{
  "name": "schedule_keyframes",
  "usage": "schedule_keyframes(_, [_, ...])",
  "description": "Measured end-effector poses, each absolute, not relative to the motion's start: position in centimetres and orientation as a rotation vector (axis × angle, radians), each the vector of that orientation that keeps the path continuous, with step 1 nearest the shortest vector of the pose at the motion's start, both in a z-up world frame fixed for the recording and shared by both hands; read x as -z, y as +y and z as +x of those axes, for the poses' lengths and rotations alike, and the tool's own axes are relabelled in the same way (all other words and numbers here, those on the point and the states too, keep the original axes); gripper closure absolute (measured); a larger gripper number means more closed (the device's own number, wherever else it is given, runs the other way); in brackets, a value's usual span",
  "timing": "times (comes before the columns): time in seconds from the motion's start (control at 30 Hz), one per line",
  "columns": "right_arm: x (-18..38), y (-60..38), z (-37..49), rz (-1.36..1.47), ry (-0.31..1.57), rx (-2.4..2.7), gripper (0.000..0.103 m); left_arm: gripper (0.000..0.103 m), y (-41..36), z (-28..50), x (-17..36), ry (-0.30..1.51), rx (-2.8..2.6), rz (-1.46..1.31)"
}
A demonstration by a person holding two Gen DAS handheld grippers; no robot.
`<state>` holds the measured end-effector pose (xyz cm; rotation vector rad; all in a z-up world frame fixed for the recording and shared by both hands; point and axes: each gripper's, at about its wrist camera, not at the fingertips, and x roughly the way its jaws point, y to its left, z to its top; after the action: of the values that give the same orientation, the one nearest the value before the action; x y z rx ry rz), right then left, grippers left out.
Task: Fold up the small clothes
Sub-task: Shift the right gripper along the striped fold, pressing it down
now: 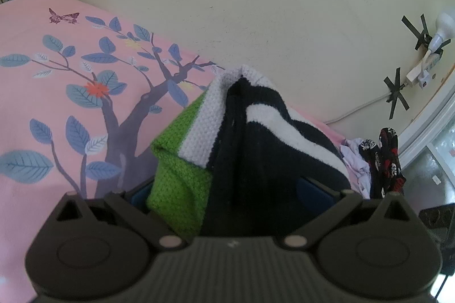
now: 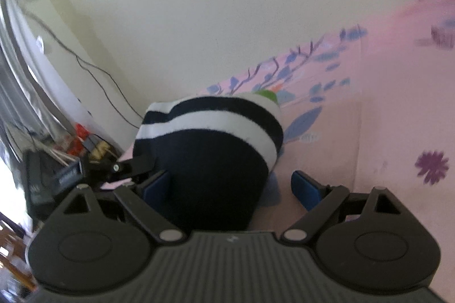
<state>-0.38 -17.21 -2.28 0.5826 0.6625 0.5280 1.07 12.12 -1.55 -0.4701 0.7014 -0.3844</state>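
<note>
Left hand-held gripper (image 1: 227, 195): black body nearest the lens, blue pads set wide apart, with a knitted garment in navy, white and lime-green bands (image 1: 244, 138) bunched up between them. Both pads are largely hidden by the cloth, so a pinch cannot be told from this view.

Right hand-held gripper (image 2: 231, 186): black body, blue-padded fingers (image 2: 305, 189) spread. The navy end of the same knitted garment (image 2: 210, 160) fills the left part of the gap and lies against the left pad; the right pad stands clear of it, with bedsheet showing between.

Knitted garment, position: raised in a hump over the bed, white stripes curving across its top, green band on the side toward the left gripper.

Pink cotton bedsheet printed with a purple tree, blue leaves, an orange flower and a butterfly (image 1: 57, 81): spread beneath and behind the garment.

Small heap of other clothes, pale lilac and black-and-red floral (image 1: 378, 160): at the bed's far edge, near the wall.

Cream painted wall (image 1: 227, 4): behind the bed, bearing a white light bulb in a holder (image 1: 442, 28), strips of black tape (image 1: 395, 92) and a white cable.
</note>
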Motion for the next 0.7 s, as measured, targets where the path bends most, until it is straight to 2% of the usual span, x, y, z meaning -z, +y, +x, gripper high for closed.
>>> schedule_keyframes(0.7, [2.24, -17.27, -0.45, 0.589, 0.657, -0.539, 0.018, 0.000, 12.12, 1.13, 1.56, 0.701, 0.385, -0.469])
